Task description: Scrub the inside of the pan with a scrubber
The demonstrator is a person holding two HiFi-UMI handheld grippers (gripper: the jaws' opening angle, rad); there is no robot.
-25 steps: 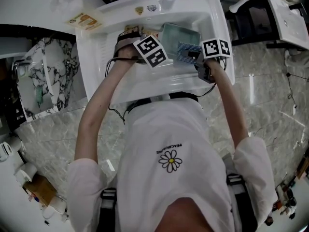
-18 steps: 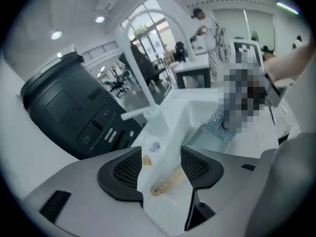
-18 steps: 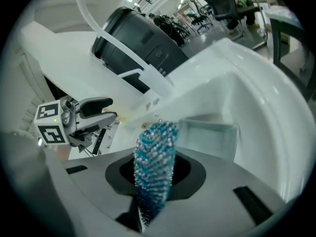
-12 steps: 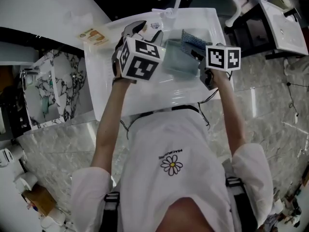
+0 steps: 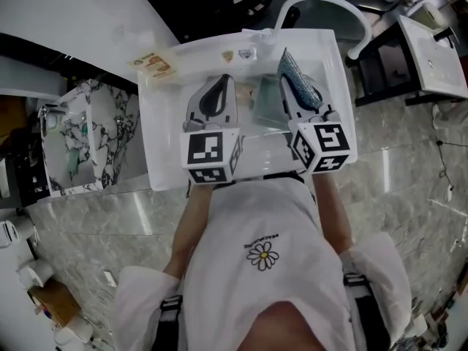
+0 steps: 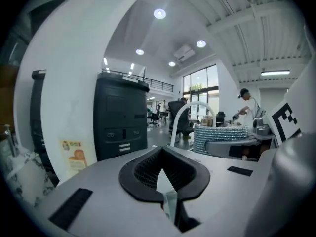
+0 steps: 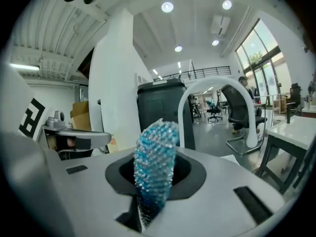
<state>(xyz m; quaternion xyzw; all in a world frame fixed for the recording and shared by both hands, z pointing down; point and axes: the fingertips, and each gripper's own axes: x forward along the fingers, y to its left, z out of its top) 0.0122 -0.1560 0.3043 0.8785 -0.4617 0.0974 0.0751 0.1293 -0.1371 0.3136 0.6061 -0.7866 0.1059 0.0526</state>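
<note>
Scrubber (image 5: 294, 70), head view: clamped in the fingers of the right gripper (image 5: 296, 97) and projecting past their tips. The pan (image 5: 265, 102) lies in the sink (image 5: 162, 123) and shows between these fingers and those of the left gripper (image 5: 221, 86). Left gripper view: the jaws have just been closing and meet with nothing between the pads (image 6: 148, 169); right gripper view: the pads (image 7: 185, 174) press on both faces of the blue beaded scrubber (image 7: 155, 164), which stands beyond the fingertips.
</note>
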